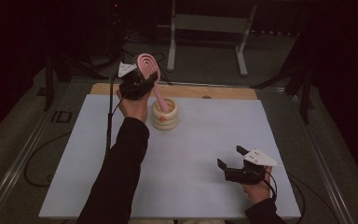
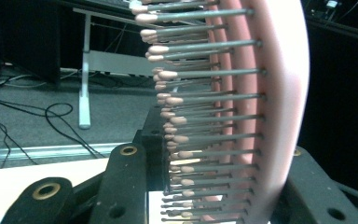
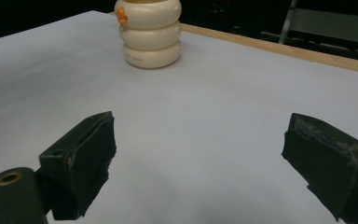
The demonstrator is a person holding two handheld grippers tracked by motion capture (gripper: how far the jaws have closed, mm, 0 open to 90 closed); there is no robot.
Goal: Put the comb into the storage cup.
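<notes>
Left gripper (image 1: 142, 80) raised above the far edge of the white table (image 1: 200, 154), left of centre. Jaws clamped on the head of a pink hairbrush (image 1: 148, 67); in the left gripper view the brush's (image 2: 270, 112) grey pink-tipped bristles run across between the two black jaws. Brush handle angles down and to the right, its lower end inside the mouth of a cream ribbed holder (image 1: 165, 115). Holder stands upright near the far edge, left of centre, with a small orange mark on its side (image 3: 121, 17). Cannot tell whether the handle touches the holder's bottom.

Right gripper (image 1: 233, 161) sits low over the near right corner of the table, jaws wide apart, nothing between them.
</notes>
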